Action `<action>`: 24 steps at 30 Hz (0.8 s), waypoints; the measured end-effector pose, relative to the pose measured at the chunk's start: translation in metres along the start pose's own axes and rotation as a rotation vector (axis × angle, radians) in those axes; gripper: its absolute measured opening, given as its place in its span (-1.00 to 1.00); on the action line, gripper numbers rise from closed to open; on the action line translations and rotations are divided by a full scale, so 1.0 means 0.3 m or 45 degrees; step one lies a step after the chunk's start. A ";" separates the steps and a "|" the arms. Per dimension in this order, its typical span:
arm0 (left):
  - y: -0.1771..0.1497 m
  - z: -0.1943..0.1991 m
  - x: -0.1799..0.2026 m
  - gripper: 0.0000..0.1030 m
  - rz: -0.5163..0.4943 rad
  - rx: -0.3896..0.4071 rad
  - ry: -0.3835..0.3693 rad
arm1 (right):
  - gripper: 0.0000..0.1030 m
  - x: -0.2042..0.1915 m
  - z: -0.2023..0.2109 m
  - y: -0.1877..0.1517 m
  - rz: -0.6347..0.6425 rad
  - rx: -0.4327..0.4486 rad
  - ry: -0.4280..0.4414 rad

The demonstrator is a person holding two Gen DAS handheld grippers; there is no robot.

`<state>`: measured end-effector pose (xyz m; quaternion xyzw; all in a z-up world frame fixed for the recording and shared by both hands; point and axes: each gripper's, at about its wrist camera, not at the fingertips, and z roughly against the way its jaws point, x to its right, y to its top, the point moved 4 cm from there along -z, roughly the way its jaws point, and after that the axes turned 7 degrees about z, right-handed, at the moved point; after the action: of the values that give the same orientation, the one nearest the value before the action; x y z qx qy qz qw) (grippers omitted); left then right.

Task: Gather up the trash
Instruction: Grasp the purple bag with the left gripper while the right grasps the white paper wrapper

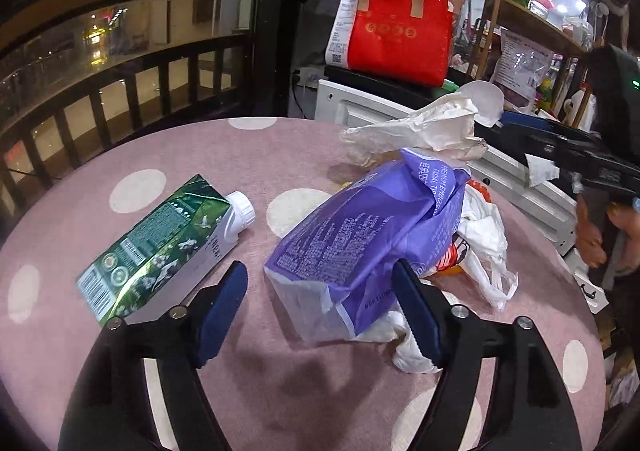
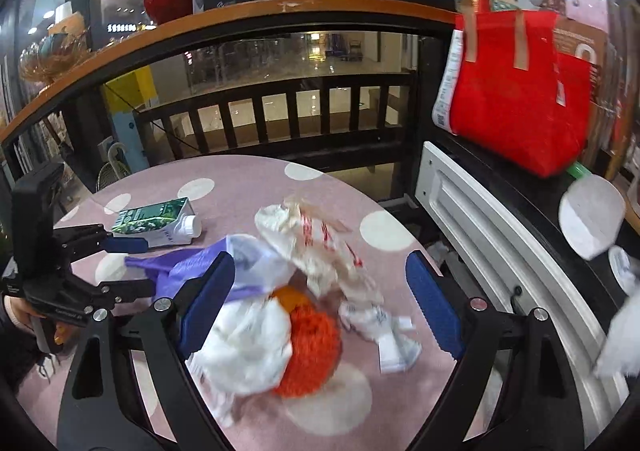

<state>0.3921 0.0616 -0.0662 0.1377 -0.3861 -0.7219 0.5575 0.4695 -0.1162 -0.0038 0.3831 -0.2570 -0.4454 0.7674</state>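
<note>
Round counter (image 1: pixel 280 139) under a pink cloth with white dots carries the trash. Left tongs (image 1: pixel 320 315): blue pads apart, straddling the near end of a purple plastic facial-tissue pack (image 1: pixel 360 235); the right pad lies against or just beside the pack's side, the left pad stands clear of it, so no clamp. Green-and-white drink carton with white screw cap (image 1: pixel 168 243) lies on its side just left of the left pad, cap pointing away. Right tongs (image 2: pixel 320 307): pads wide apart, nothing gripped, poised over a heap of crumpled white plastic bags (image 2: pixel 248 343), an orange mesh ball (image 2: pixel 312 347) and crumpled white paper wrappers with red print (image 2: pixel 320 247). Blurred there. Red tote bag (image 1: pixel 400 35) stands on a ledge behind the counter.
</note>
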 end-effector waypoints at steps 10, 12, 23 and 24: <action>-0.003 -0.001 0.039 -0.45 -0.075 -0.002 -0.032 | -0.63 -0.018 -0.108 -0.009 0.043 -0.045 -0.022; -0.002 0.014 0.050 -0.56 -0.083 0.023 -0.012 | -0.69 -0.015 -0.070 -0.009 0.025 -0.013 -0.028; 0.006 0.193 0.081 -0.68 -0.007 0.162 0.037 | -0.75 -0.120 0.222 0.016 0.086 0.124 -0.026; 0.003 0.218 0.086 -0.68 0.005 0.174 0.046 | -0.75 -0.130 0.246 0.016 0.085 0.134 -0.020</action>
<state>0.3428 0.0643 -0.0162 0.1879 -0.4246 -0.6901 0.5551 0.3991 -0.1069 0.0403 0.4107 -0.2989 -0.4084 0.7584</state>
